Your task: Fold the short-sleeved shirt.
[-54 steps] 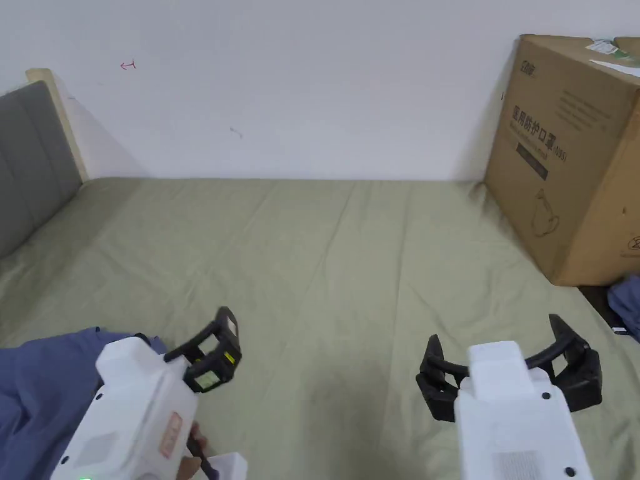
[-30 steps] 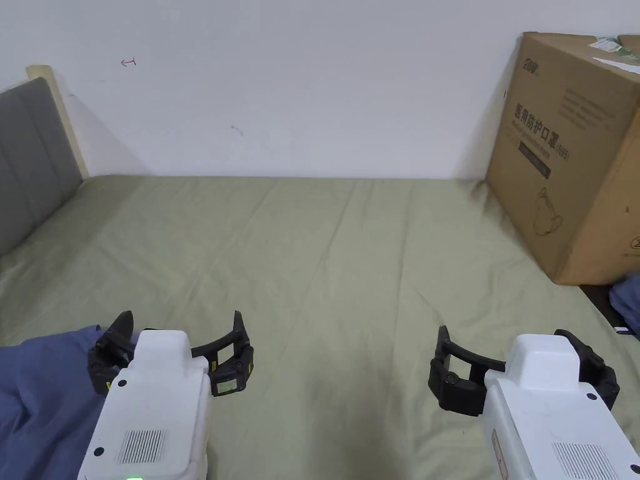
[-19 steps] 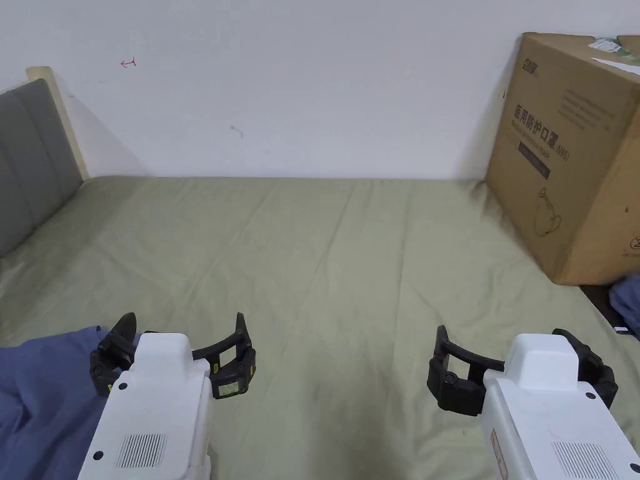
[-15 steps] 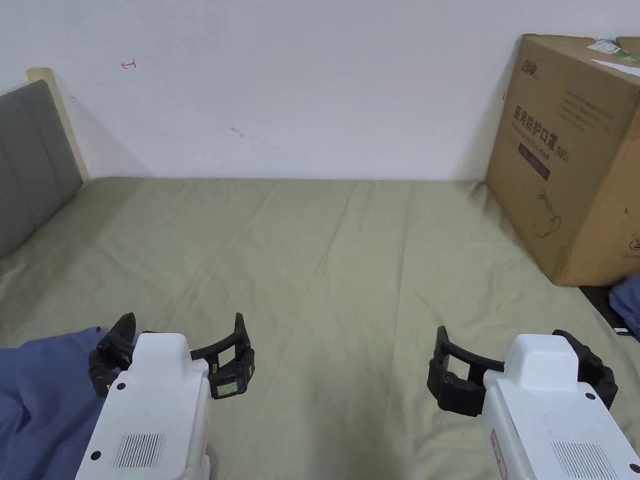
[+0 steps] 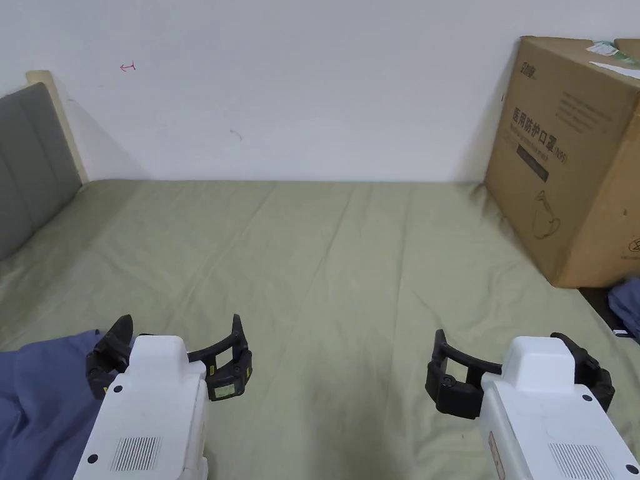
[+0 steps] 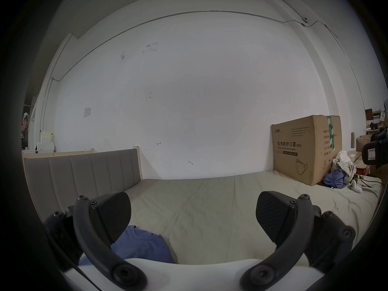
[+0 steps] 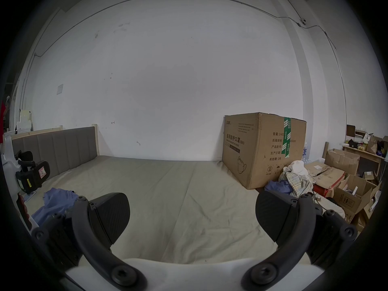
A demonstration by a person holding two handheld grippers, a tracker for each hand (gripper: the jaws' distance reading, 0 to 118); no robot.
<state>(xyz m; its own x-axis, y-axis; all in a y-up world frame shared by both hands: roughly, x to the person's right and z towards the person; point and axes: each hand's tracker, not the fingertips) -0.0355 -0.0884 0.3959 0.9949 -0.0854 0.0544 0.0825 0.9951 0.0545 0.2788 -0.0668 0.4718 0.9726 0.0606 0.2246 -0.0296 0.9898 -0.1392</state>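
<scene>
A crumpled blue short-sleeved shirt [image 5: 37, 400] lies on the green bed sheet [image 5: 325, 262] at the near left. My left gripper [image 5: 178, 340] hovers open at the shirt's right edge, its left jaw over the cloth, nothing held. In the left gripper view the shirt [image 6: 142, 247] lies just below and between the spread jaws of that gripper [image 6: 193, 215]. My right gripper [image 5: 509, 353] is open over bare sheet at the near right, well away from the shirt. The right gripper view has the shirt [image 7: 56, 199] at its left, beyond the wide-apart jaws of the gripper [image 7: 192, 215].
A large cardboard box [image 5: 569, 156] stands on the bed's far right against the white wall. A grey padded headboard [image 5: 31, 162] bounds the left side. A heap of other clothes [image 7: 294, 180] lies beside the box, and more boxes [image 7: 346, 182] stand off the bed to the right.
The left gripper turned from a tilted pose to level, both jaws showing, and settled by the shirt. The right gripper shifted slightly right and lower. Both have stayed nearly still over the last second.
</scene>
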